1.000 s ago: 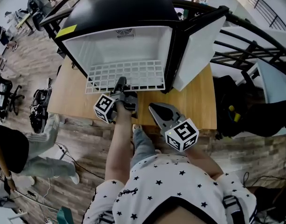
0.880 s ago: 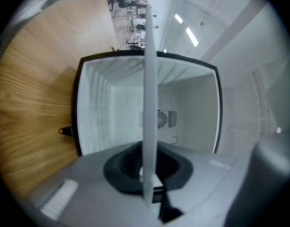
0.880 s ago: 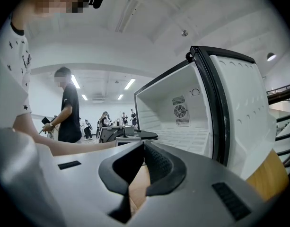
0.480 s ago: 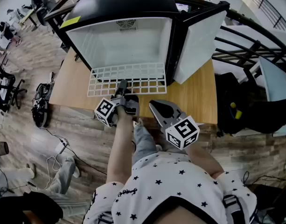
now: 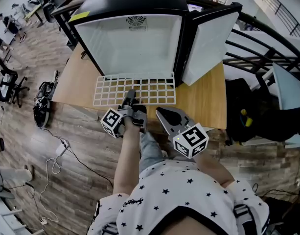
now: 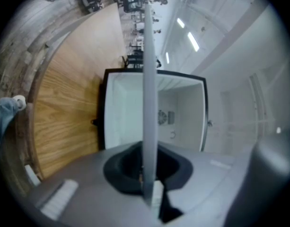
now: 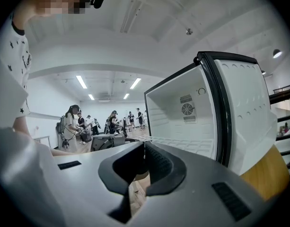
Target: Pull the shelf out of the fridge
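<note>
1. Currently, the left gripper (image 5: pixel 129 96) is clamping the front edge of the white wire shelf (image 5: pixel 140 88). In the left gripper view the jaws are standing nearly together, pinching the shelf (image 6: pixel 149 79), which is showing edge-on as a pale bar running straight up between them.
2. The left gripper (image 6: pixel 147 176) is being held rolled onto its side, so the wooden table (image 6: pixel 64 108) is appearing at the left of its view and the fridge (image 6: pixel 182 112) straight ahead.
3. The shelf is lying flat over the table (image 5: pixel 203 102) in front of the fridge (image 5: pixel 130 4). Nearly all of its grid is showing outside the opening, with its rear edge sitting right at the fridge's mouth. Whether that edge is clear of the fridge cannot be told.
4. The fridge is standing on the table with its white interior bare and facing the person, and its door (image 5: pixel 208 43) is swinging wide open to the right.
5. The right gripper (image 5: pixel 159 112) is hovering just beside the left one, near the table's front edge and off the shelf. In the right gripper view its jaws are meeting at the tips with nothing between them (image 7: pixel 144 148).
6. From the right gripper view, the shelf (image 7: pixel 182 144) is reaching out of the fridge (image 7: pixel 187 112) toward the camera, and the door (image 7: pixel 244 108) is standing to the right.
7. Several people (image 7: pixel 74 122) are standing in the room in the background.
</note>
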The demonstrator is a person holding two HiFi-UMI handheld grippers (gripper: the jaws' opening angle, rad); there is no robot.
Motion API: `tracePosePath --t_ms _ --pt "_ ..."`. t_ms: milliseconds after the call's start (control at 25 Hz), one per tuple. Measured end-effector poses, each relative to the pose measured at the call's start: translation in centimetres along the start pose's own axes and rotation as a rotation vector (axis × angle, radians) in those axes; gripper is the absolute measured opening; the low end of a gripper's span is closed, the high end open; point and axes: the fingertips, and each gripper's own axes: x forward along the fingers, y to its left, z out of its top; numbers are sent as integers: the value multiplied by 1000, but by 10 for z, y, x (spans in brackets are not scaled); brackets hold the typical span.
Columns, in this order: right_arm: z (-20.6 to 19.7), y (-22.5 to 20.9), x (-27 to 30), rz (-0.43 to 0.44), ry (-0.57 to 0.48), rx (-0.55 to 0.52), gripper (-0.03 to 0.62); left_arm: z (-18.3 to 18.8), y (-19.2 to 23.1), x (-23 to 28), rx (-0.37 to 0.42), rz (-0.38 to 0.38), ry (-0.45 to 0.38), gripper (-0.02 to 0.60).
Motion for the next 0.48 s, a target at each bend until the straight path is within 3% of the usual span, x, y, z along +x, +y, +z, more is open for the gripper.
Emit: tracePosePath --t_ms 480 --pt "-2 18 -10 49 5 0 23 -4 -1 -47 8 -3 -23 31"
